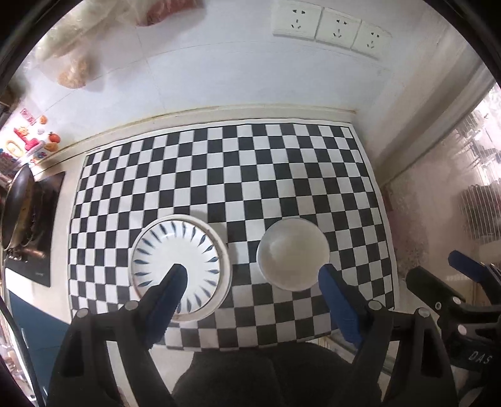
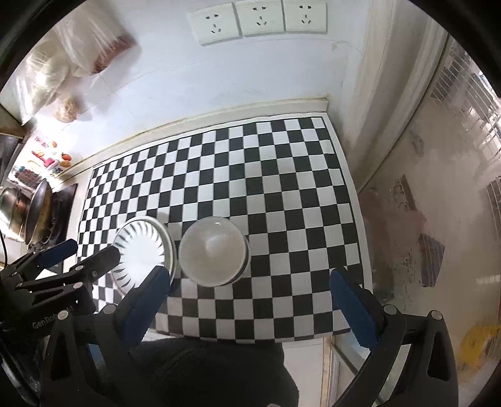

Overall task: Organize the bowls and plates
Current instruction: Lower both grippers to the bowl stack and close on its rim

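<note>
A white plate with blue leaf strokes (image 1: 180, 247) (image 2: 141, 247) lies on a wider plain white plate at the near left of the checkered mat (image 1: 219, 172). Just to its right stands a plain white bowl (image 1: 292, 253) (image 2: 213, 250), which appears to sit inside a second bowl. My left gripper (image 1: 252, 272) (image 2: 94, 249) hovers above both, open, its left finger crossing the plate in view, nothing between the pads. My right gripper (image 2: 250, 275) (image 1: 432, 266) hangs open over the mat's near right part, with the bowl beyond its left finger and nothing held.
A stove with a dark wok (image 1: 18, 213) borders the mat on the left. Wall sockets (image 1: 332, 28) and hanging plastic bags (image 1: 72, 62) are behind. A window pane (image 2: 438, 188) closes the right side. A person's dark clothing (image 1: 250, 375) is at the counter's front edge.
</note>
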`<state>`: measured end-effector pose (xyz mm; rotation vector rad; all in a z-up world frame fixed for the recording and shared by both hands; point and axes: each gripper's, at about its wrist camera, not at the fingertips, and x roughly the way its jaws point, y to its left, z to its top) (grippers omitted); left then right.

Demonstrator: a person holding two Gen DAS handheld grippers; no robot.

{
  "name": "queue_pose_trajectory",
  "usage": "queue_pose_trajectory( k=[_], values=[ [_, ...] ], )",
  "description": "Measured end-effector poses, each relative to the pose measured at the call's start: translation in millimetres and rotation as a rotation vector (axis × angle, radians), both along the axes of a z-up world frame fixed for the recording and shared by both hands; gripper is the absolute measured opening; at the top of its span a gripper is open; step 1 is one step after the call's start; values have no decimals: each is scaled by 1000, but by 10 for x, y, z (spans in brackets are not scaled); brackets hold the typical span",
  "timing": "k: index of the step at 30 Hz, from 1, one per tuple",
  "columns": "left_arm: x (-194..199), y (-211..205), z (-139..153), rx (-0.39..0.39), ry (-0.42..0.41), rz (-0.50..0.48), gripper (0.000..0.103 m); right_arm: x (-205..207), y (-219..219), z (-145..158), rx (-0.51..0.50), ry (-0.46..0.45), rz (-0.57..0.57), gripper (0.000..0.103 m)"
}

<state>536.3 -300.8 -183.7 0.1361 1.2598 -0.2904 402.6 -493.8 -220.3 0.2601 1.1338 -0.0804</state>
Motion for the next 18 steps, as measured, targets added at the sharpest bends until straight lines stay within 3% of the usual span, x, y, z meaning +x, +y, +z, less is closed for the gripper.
queue_pose_trajectory(
  k=[4, 6, 8, 18],
  values=[
    [124, -46, -205, 4, 16, -11, 59, 150, -51, -180, -13, 13, -14, 102],
    [195, -71, -334, -1, 43, -17, 43, 240, -81, -317, 3, 32, -24, 100],
    [269, -99, -495, 6, 79, -22, 36, 318, -91, -464, 16, 54, -26, 95],
    [524, -234, -1208, 8, 234, -37, 34, 614, -169, -1287, 85, 180, -39, 90]
  ],
)
